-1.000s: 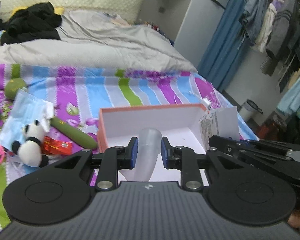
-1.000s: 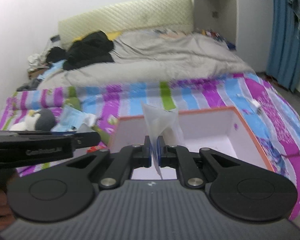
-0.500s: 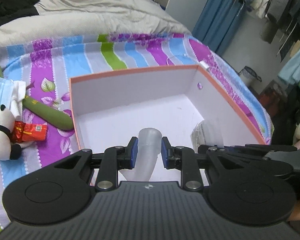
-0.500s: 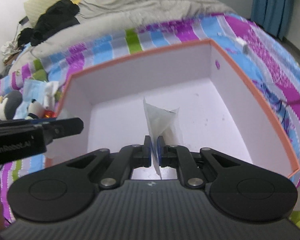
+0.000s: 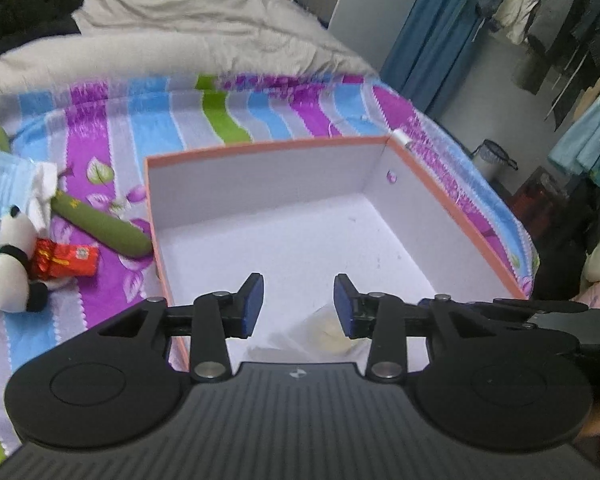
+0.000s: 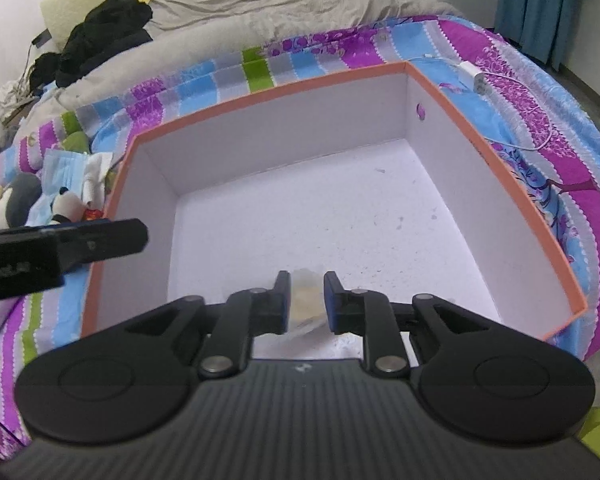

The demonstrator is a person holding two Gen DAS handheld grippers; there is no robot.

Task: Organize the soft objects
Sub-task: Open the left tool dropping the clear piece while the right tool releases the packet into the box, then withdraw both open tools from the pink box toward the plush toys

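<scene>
Both tongs hang over the near edge of the orange-rimmed box [image 5: 260, 145] that sits on the bed [image 5: 156, 128]. The left tongs [image 5: 299, 305] stand wide apart and hold nothing; the right tongs [image 6: 306, 301] are apart too, by a narrower gap, with nothing clamped. The clear packet [image 5: 324, 330] with a pale soft lump inside lies on the box floor near its front wall. The left wrist view shows it below and right of the gap, while in the right wrist view the packet [image 6: 306, 296] shows straight through the gap. Only the left view shows the panda toy [image 5: 8, 264], red wrapper [image 5: 66, 258] and green plush [image 5: 100, 228] clearly, off the box's left wall. Only the right view shows the white charger [image 6: 474, 76] past the box's far right corner.
</scene>
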